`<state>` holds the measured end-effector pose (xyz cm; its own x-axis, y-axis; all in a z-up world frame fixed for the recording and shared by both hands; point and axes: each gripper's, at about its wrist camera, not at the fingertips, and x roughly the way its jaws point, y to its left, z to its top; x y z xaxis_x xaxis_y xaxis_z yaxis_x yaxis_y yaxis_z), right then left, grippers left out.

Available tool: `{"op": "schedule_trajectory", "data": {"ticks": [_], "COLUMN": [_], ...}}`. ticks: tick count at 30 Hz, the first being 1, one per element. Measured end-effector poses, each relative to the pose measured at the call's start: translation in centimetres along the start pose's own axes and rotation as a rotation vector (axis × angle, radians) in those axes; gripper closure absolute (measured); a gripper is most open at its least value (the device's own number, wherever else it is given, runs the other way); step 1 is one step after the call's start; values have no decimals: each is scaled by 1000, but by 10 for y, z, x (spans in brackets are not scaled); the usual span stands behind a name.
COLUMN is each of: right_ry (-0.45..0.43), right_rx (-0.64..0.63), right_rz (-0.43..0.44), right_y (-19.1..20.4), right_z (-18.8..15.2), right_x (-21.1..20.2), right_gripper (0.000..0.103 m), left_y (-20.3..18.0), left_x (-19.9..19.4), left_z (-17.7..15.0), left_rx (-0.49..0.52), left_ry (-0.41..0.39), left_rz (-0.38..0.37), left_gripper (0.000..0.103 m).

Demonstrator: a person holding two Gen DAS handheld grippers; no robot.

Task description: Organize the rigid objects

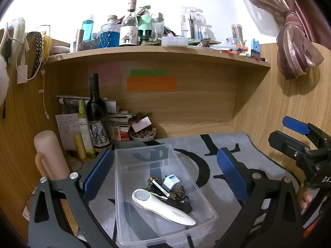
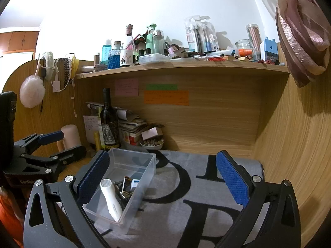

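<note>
Clear plastic bin point(image 1: 165, 188), open-topped, stands on the grey lettered mat point(image 1: 238, 161) over the table, evidently the collecting point for the loose hard items; contents: white handheld device point(image 1: 163, 208) laid diagonally across the floor of the bin, a small white charger cube point(image 1: 171, 181) behind it, and a dark tangle of cable and small pieces point(image 1: 175, 198) underneath, individual pieces not distinguishable. Left hand-held gripper point(image 1: 165, 171): jaws spread wide either side of the bin, holding nothing. Right hand-held gripper point(image 2: 163, 177): jaws equally wide, empty, over bare mat beside the bin. No loose item remains visible on the mat, so sorting appears largely done. Bin's near corner cut off by the frame; wine bottle point(image 1: 96, 115) and clutter at back left partly hidden
</note>
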<state>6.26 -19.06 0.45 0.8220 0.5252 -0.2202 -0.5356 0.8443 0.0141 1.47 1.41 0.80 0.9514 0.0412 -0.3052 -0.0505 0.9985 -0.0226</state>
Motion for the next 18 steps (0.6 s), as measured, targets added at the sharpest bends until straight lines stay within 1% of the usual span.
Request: {"op": "schedule_trajectory", "data": {"ticks": [11,18], "right_ry": [1,2], "right_rx": [1,4], "right_rz": [-1,2], "right_y": [0,0], "right_z": [0,-1], "right_x": [1,2], "right_gripper": [0,0], "left_y": [1,-2], "left_x": [2,1], "left_z": [-1,-1], "left_rx": [2,6], "left_ry": [2,2], "left_rz": [-7,-25], "left_gripper": [2,2]}}
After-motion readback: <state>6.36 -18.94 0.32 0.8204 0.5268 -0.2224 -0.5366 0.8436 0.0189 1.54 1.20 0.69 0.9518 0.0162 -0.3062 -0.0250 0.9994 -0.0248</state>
